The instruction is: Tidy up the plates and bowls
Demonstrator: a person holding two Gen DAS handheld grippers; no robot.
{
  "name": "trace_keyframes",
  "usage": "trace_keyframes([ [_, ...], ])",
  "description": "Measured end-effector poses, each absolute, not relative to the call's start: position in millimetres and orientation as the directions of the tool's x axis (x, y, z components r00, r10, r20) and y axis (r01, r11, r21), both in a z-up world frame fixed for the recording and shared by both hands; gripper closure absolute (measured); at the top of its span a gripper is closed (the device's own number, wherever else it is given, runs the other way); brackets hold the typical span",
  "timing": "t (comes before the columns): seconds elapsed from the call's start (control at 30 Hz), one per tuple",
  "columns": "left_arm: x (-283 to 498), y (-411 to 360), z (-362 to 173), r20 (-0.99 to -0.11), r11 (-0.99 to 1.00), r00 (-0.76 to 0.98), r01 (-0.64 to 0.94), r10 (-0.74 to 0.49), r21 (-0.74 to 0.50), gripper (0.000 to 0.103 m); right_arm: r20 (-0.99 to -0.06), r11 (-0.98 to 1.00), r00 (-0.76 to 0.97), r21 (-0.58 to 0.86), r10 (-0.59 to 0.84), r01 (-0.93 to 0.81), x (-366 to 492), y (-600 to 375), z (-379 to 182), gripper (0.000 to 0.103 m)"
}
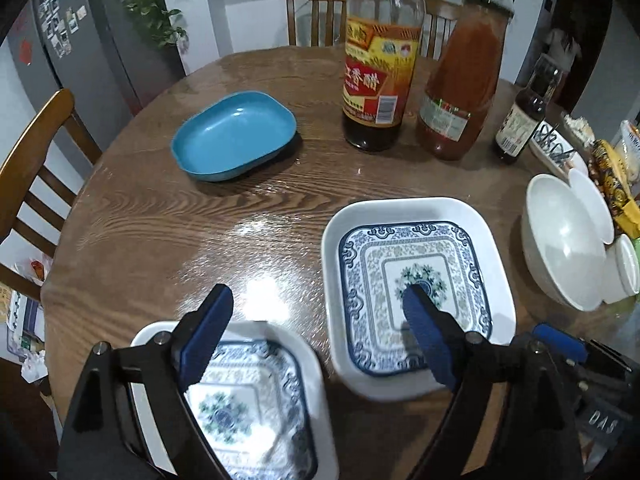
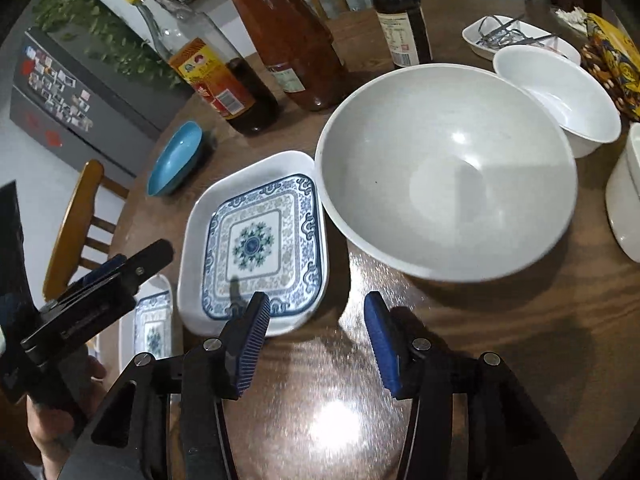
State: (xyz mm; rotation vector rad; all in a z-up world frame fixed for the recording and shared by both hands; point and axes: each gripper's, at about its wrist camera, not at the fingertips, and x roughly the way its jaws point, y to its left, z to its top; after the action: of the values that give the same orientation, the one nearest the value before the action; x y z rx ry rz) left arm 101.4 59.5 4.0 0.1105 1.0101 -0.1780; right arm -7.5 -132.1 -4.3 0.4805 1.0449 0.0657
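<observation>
Two square white plates with blue floral patterns lie on the round wooden table: one (image 1: 416,292) (image 2: 256,244) near the middle, the other (image 1: 248,400) (image 2: 152,328) at the near edge. My left gripper (image 1: 318,290) (image 2: 132,260) hangs open above the gap between them, one finger over each plate, holding nothing. My right gripper (image 2: 316,300) is open over bare table, just in front of a large white bowl (image 2: 448,172) (image 1: 560,240) and beside the middle plate's corner. A blue oval dish (image 1: 234,136) (image 2: 176,158) sits farther back on the left.
A vinegar bottle (image 1: 376,60), a jar of red sauce (image 1: 460,80) and a dark sauce bottle (image 1: 520,116) stand at the back. A smaller white bowl (image 2: 560,96), a white dish of metal clips (image 2: 516,38), a white cup (image 2: 624,200) and a yellow packet (image 2: 612,52) crowd the right. Wooden chairs (image 1: 36,168) ring the table.
</observation>
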Motion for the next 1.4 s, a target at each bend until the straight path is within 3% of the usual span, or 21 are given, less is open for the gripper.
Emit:
trace_keyframes([
  [0.17,113,48,-11,-0.862,0.974,0.499,0.225,-0.086,0.033,0.019,-0.829,0.909,0.501,0.379,0.249,0.175,6,-126,-11,0.053],
  [0.27,118,46,-19,-0.876,0.972,0.473,0.233,-0.093,0.023,0.032,-0.834,0.912,0.499,0.367,0.236,0.183,12,-124,-14,0.053],
  [0.43,122,41,-29,-0.897,0.967,0.429,0.256,-0.105,0.009,0.069,-0.840,0.920,0.497,0.347,0.218,0.182,19,-121,-15,0.053],
  [0.47,123,40,-32,-0.902,0.966,0.419,0.258,-0.105,0.008,0.072,-0.840,0.922,0.498,0.343,0.215,0.180,20,-121,-14,0.053],
  [0.6,122,38,-37,-0.901,0.967,0.421,0.254,-0.103,0.008,0.074,-0.844,0.931,0.497,0.322,0.201,0.172,22,-117,-13,0.059],
  [0.67,122,39,-37,-0.898,0.967,0.428,0.253,-0.097,0.016,0.077,-0.846,0.931,0.487,0.328,0.215,0.160,24,-115,-14,0.077],
  [0.8,117,44,-39,-0.893,0.967,0.440,0.253,-0.094,0.023,0.084,-0.855,0.946,0.482,0.291,0.189,0.145,25,-110,-13,0.078],
  [1.4,96,71,9,-0.846,0.978,0.523,0.210,-0.098,0.016,0.084,-0.794,0.934,0.549,0.352,0.261,0.065,2,-96,32,0.079],
])
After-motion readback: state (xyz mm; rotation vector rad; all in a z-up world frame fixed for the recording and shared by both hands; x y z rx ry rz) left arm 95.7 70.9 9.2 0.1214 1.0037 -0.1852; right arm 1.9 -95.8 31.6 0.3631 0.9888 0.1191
